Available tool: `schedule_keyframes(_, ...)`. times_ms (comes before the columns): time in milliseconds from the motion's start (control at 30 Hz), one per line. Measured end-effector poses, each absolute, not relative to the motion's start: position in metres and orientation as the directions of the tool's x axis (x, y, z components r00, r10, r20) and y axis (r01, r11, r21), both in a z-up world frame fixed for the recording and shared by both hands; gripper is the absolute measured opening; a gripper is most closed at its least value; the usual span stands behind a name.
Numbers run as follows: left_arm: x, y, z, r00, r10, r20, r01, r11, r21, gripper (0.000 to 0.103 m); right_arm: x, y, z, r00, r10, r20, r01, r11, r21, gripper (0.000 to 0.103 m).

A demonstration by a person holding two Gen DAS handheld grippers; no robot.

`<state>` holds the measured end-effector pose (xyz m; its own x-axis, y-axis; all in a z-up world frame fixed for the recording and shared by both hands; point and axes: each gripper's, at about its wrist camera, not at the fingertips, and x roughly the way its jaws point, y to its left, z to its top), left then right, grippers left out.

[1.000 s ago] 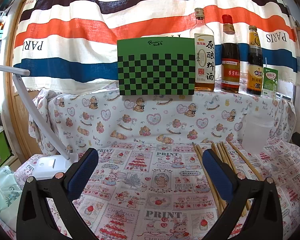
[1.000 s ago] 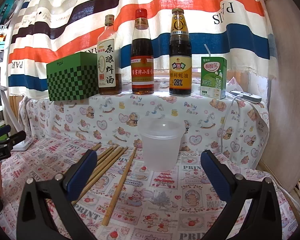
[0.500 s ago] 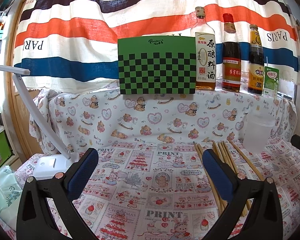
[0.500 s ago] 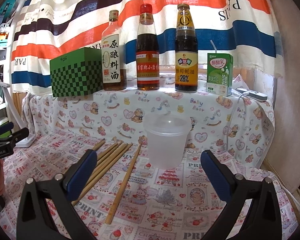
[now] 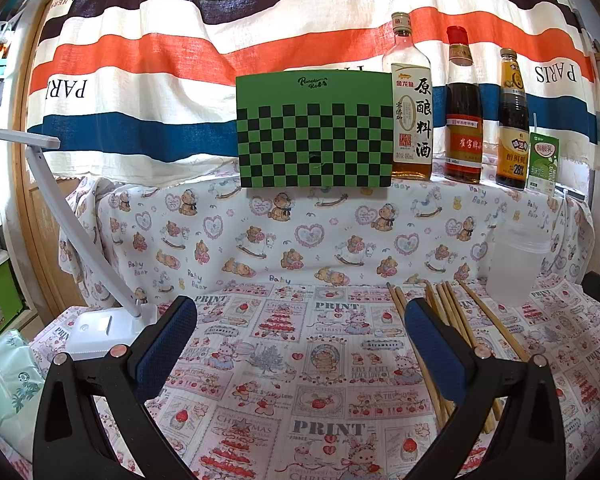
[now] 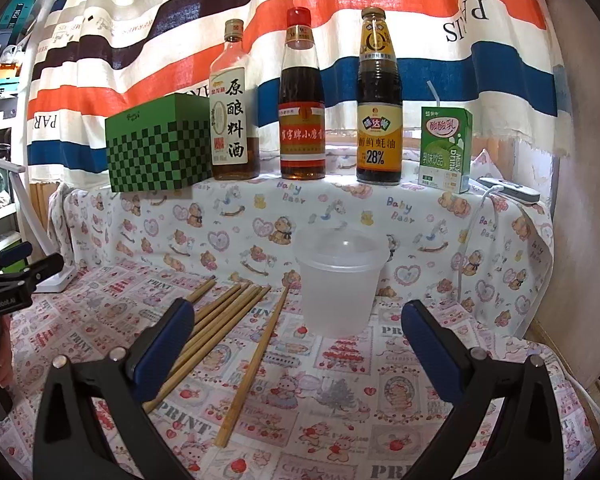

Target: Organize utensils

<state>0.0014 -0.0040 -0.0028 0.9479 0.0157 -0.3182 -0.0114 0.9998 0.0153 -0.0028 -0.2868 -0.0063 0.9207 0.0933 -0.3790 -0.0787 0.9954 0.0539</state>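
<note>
Several wooden chopsticks [image 6: 236, 312] lie loose on the patterned cloth, fanned side by side; the left wrist view has the chopsticks [image 5: 452, 312] partly behind its right finger. A translucent plastic cup [image 6: 340, 284] stands upright just right of them, and the cup [image 5: 516, 264] sits at the far right in the left wrist view. My right gripper [image 6: 296, 344] hovers open above the cloth in front of the cup, holding nothing. My left gripper [image 5: 300, 344] is open and empty, left of the chopsticks; the left gripper [image 6: 16, 276] also shows at the left edge of the right wrist view.
On the raised ledge behind stand a green checkered box [image 5: 316, 128], three sauce bottles [image 6: 302, 96] and a green drink carton [image 6: 446, 148]. A white desk lamp [image 5: 96, 324] stands at the left. A white cable [image 6: 476, 224] hangs at the right by the wall.
The right wrist view has dipped and edged closer to the cup and chopsticks. The left wrist view has barely shifted. Both grippers stay open.
</note>
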Motion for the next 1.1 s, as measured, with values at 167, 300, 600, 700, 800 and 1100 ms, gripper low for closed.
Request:
schedule_keyframes(167, 0.0019, -0.0041, -0.0025, 0.948, 0.015, -0.318, -0.011, 1.0, 0.016, 0.103, -0.0024, -0.2875, -0.0064, 0.92, 0.092, -0.381, -0.075, 0.995, 0.059, 0.103)
schedule_keyframes(300, 0.0017, -0.004, -0.0025, 0.948, 0.015, -0.319, -0.011, 1.0, 0.016, 0.103, -0.0024, -0.2876, -0.0064, 0.92, 0.093, -0.381, -0.076, 0.995, 0.059, 0.103)
schedule_keyframes(600, 0.0025, -0.0048, -0.0024, 0.948, 0.015, -0.319, -0.01, 1.0, 0.017, 0.103, -0.0006, -0.2869, -0.007, 0.915, 0.102, -0.39, -0.08, 0.994, 0.071, 0.103)
schedule_keyframes(700, 0.0025, -0.0046, -0.0025, 0.947, 0.015, -0.32, -0.01, 1.0, 0.016, 0.103, -0.0005, -0.2878, -0.0075, 0.915, 0.1, -0.391, -0.076, 0.994, 0.074, 0.103)
schedule_keyframes(800, 0.0026, -0.0053, -0.0025, 0.947, 0.02, -0.32, -0.014, 1.0, 0.02, 0.103, -0.0022, -0.2868, -0.0072, 0.918, 0.09, -0.387, -0.072, 0.996, 0.061, 0.103)
schedule_keyframes(1100, 0.0016, -0.0089, -0.003, 0.948, 0.028, -0.318, -0.017, 0.999, 0.039, 0.103, -0.007, -0.2786, -0.0058, 0.921, 0.082, -0.382, -0.081, 0.997, 0.02, 0.103)
